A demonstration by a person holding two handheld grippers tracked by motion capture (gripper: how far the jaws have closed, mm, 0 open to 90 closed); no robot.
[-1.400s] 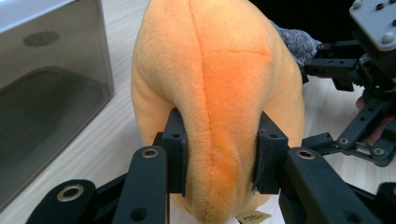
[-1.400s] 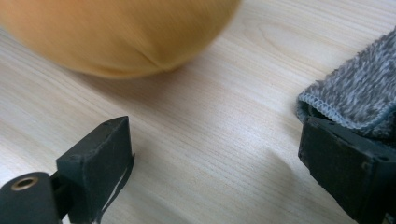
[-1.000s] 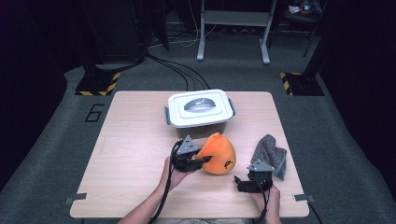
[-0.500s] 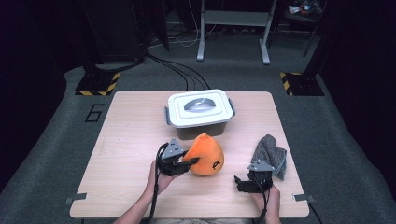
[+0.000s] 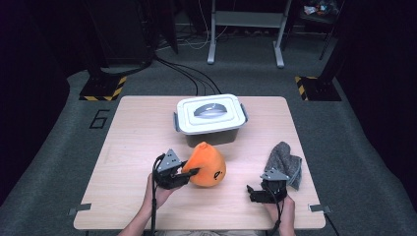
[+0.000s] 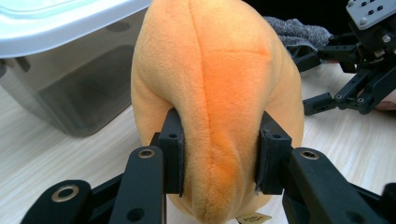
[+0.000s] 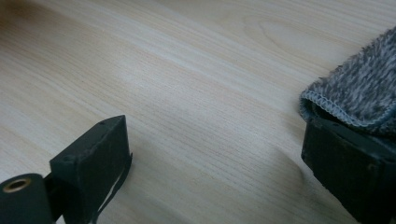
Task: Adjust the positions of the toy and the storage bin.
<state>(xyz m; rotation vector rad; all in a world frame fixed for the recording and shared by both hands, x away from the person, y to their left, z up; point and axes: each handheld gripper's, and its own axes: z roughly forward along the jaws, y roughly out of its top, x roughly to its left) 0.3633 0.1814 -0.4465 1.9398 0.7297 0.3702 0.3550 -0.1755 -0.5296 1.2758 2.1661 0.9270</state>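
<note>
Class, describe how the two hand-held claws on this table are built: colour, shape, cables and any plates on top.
The left claw and the right claw are both black linkage frames with bolted pivot joints and two blocky, flat-faced jaws. Each carries a grey three-cornered plate on top, and a black cable trails back from each toward the person. The forearms are bare, with no sleeves in sight.

Plush toy [image 6: 215,93]: top and bottom cut off by the left gripper view's edges; its small tag unreadable. Grey cloth [image 7: 359,88] cut off at right gripper view's right edge. Container [image 5: 209,120] contents hidden under lid.
</note>
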